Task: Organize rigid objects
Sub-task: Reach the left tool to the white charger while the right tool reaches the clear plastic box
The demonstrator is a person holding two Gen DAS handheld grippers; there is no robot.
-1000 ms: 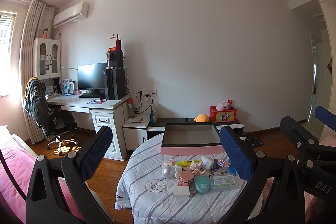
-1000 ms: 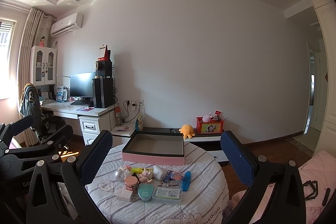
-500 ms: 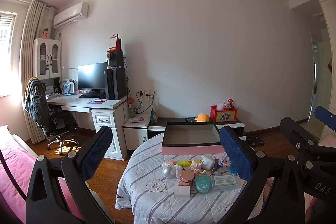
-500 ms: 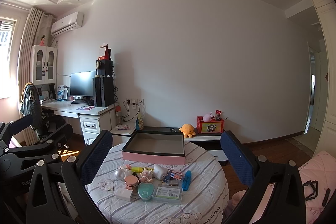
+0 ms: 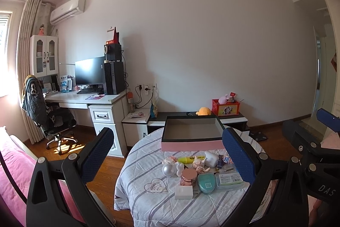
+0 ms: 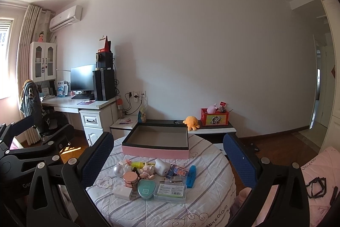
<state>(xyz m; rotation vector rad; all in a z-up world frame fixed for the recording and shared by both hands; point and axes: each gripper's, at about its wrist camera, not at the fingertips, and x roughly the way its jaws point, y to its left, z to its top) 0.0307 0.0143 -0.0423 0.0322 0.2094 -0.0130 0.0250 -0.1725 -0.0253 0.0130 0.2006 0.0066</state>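
An open pink box (image 5: 191,143) (image 6: 156,151) with a dark inside stands at the far side of a round table in a striped cloth (image 5: 148,205) (image 6: 208,201). In front of it lie small items: a rose-gold jar (image 5: 188,176) (image 6: 130,178), a teal case (image 5: 206,182) (image 6: 146,188), a white adapter (image 5: 183,192) (image 6: 123,192), a clear flat box (image 5: 229,180) (image 6: 171,189), a yellow highlighter (image 5: 189,159) and a blue highlighter (image 6: 191,176). My left gripper (image 5: 167,154) and right gripper (image 6: 167,161) hang open and empty, short of the table.
A white desk (image 5: 85,98) with a monitor and an office chair (image 5: 42,112) stands at the left. A low cabinet (image 6: 212,130) behind the table carries a red box and an orange plush. Pink bedding (image 5: 12,163) lies at the left, and wooden floor surrounds the table.
Both views have drifted slightly, so the table sits a little higher in frame. Nothing on the table has moved and both grippers stay open.
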